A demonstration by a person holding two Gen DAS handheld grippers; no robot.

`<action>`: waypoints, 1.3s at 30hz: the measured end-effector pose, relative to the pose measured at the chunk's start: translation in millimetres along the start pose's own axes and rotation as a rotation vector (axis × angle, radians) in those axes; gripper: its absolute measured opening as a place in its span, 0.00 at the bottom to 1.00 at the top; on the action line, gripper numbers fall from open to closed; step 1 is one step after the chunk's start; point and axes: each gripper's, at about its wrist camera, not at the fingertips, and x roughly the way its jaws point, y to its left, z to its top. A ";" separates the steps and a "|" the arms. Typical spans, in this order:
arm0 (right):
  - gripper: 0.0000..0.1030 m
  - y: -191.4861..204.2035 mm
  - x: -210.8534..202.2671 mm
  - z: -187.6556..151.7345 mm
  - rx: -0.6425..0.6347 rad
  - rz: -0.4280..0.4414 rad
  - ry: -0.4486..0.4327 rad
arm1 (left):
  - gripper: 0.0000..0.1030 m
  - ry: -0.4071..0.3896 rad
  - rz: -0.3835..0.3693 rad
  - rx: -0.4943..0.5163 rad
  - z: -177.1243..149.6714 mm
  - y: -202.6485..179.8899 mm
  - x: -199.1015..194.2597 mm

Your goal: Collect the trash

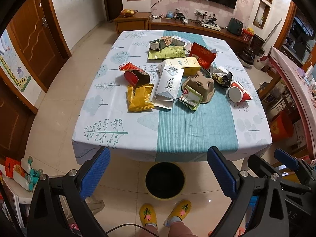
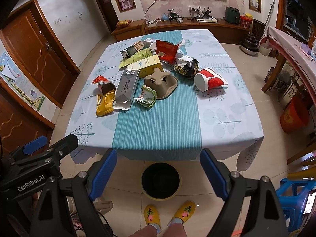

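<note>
Trash lies heaped on the table (image 1: 138, 134) (image 2: 227, 122): a yellow wrapper (image 1: 139, 97) (image 2: 105, 103), a grey earplug pouch (image 1: 169, 83) (image 2: 127, 86), a brown pulp cup tray (image 1: 199, 84) (image 2: 161, 83), a red-and-white paper cup (image 1: 240, 94) (image 2: 210, 79) on its side, a red bag (image 1: 203, 54) (image 2: 165, 50) and several boxes. A black bin (image 1: 165, 179) (image 2: 161, 178) with a yellow rim stands on the floor below the table's near edge. My left gripper (image 1: 159, 169) and right gripper (image 2: 158, 170) are both open and empty, held above the bin, short of the table.
The person's feet in yellow slippers (image 1: 165, 211) (image 2: 169, 210) stand behind the bin. A blue plastic stool (image 2: 296, 197) is at the right, an orange bucket (image 2: 294, 116) further back. A second table (image 1: 294, 90) runs along the right side. A low TV cabinet (image 1: 197, 27) lines the far wall.
</note>
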 end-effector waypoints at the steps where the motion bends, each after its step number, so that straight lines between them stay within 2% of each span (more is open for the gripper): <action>1: 0.84 0.0 0.6 -0.1 -0.002 0.000 0.001 | 0.94 0.000 0.002 0.001 0.5 0.9 -0.1; 24: 0.84 5.9 0.4 -1.1 -0.005 0.001 0.001 | 0.94 -0.004 -0.001 0.004 4.1 7.0 -5.9; 39: 0.84 15.7 -12.3 -13.9 0.039 -0.015 -0.026 | 0.94 -0.017 -0.017 0.056 0.1 13.5 -13.3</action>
